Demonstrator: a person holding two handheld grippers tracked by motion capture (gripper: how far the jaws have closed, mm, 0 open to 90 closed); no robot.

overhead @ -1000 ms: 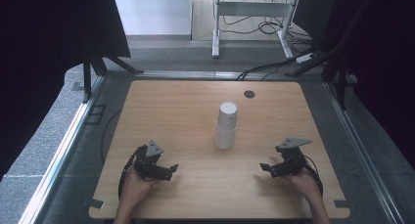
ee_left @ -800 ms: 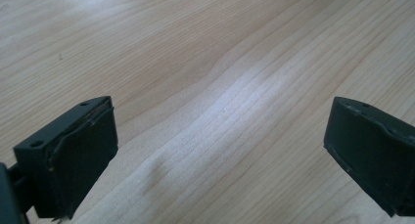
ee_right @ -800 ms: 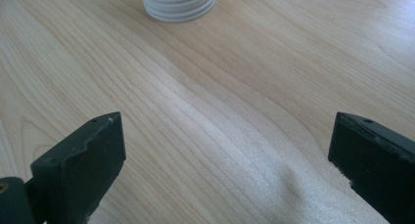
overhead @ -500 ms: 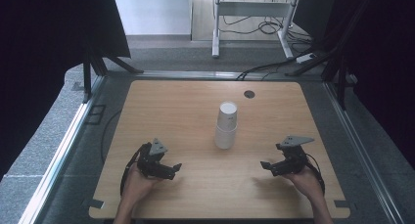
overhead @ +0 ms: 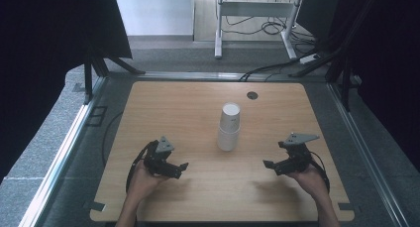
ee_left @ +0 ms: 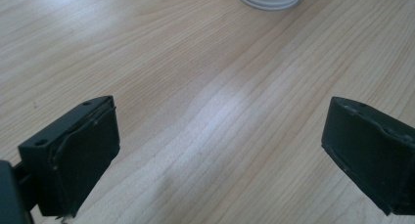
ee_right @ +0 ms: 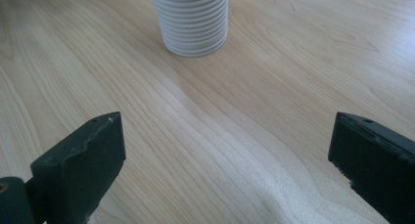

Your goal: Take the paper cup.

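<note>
Standing upside down near the middle of the wooden bench [overhead: 198, 113] is a stack of white paper cups [overhead: 229, 127], its ribbed rims resting on the surface. The person's left hand [overhead: 141, 180] is holding the left gripper [overhead: 179, 168] low over the near-left part of the bench, its fingers [ee_left: 83, 155] spread wide and grasping nothing; bare wood is showing between them in the left gripper view, with the base of the stack at the upper edge. The right hand [overhead: 312, 180] is holding the right gripper [overhead: 270, 166] over the near-right part, fingers [ee_right: 85, 160] likewise released and empty, pointing toward the stack ahead. Both grippers are sitting well apart from the cups, one on either side. A small dark round fitting [overhead: 252, 95] is lying flush in the bench near its far edge. Cables [overhead: 267, 68] are trailing across the floor beyond.
</note>
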